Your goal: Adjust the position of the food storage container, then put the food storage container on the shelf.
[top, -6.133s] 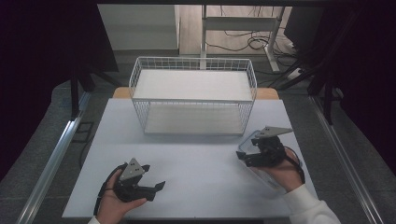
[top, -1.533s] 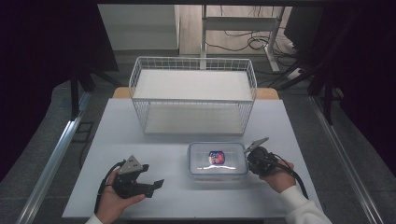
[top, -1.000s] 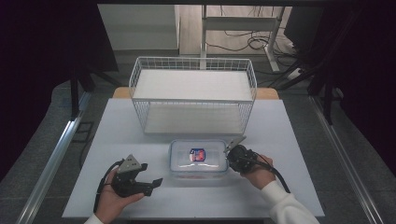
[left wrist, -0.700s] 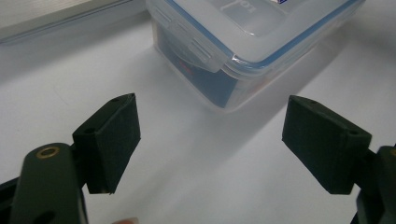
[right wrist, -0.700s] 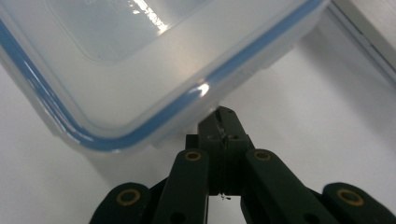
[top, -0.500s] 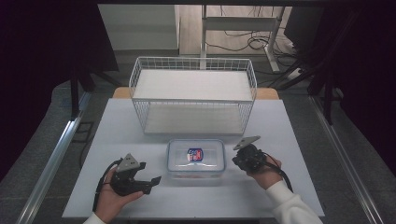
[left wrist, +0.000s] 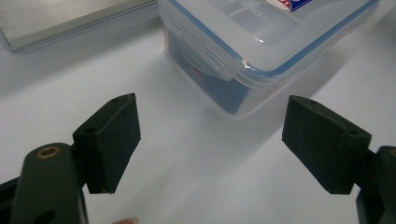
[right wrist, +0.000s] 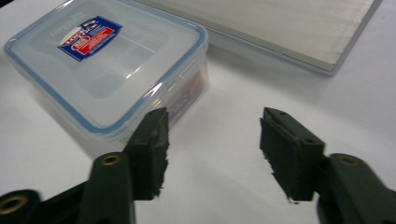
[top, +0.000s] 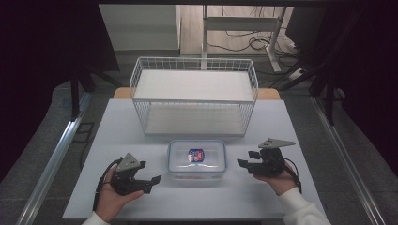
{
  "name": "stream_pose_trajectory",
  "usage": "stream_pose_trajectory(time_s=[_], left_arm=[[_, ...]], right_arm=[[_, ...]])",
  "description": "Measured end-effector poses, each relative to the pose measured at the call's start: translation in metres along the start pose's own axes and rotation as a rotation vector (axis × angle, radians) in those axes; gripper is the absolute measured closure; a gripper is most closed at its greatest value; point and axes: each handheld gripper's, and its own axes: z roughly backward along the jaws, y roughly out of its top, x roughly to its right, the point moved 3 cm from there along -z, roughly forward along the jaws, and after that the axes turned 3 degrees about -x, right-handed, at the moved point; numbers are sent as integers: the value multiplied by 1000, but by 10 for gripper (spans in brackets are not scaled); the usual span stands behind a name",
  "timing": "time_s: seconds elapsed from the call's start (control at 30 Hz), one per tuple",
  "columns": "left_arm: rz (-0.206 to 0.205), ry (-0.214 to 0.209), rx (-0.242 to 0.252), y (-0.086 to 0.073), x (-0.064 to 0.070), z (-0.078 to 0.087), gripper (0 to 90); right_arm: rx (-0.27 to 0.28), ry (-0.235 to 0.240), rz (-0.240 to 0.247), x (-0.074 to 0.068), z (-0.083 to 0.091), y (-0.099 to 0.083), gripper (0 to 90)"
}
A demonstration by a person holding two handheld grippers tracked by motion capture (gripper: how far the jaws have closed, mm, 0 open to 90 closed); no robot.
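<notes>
A clear plastic food box (top: 197, 159) with a blue-rimmed snap lid and a red-and-blue label lies flat on the white table, in front of the wire basket. My left gripper (top: 155, 180) rests open to its left, jaws pointing at the box (left wrist: 261, 42), nothing between them. My right gripper (top: 243, 163) stands open just right of the box (right wrist: 107, 65), a short gap from its side. Its jaws hold nothing. Dark contents show through the box's wall.
A white wire basket (top: 195, 96) with a pale board floor stands at the table's back middle. The white table top (top: 141, 140) runs to edges at left, right and front. A desk frame and cables lie on the floor beyond.
The right gripper brought the box in and slid it left to the table's middle, then let go and drew back to the right. The left gripper stayed put.
</notes>
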Motion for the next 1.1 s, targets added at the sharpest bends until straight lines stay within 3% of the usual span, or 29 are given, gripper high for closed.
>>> stream_pose_trajectory(time_s=[0.23,0.4,0.5,0.6,0.83,0.93,1.1], left_arm=[[0,0,-4,0,0,-1,195],[31,-26,13,5,-2,0,199],[44,-39,15,8,-3,-2,203],[83,-64,21,14,-7,-3,198],[103,-81,44,21,-10,5,195],[169,-137,45,28,-15,-2,192],[223,-198,41,38,-16,-13,185]], right_arm=[[32,45,-34,-2,1,2,289],[43,62,-64,-4,2,3,222],[43,71,-71,-5,2,3,216],[42,88,-73,-7,-1,3,206],[51,111,-81,-9,-1,5,201],[59,125,-98,-8,-4,7,200],[67,123,-117,-7,-6,9,183]])
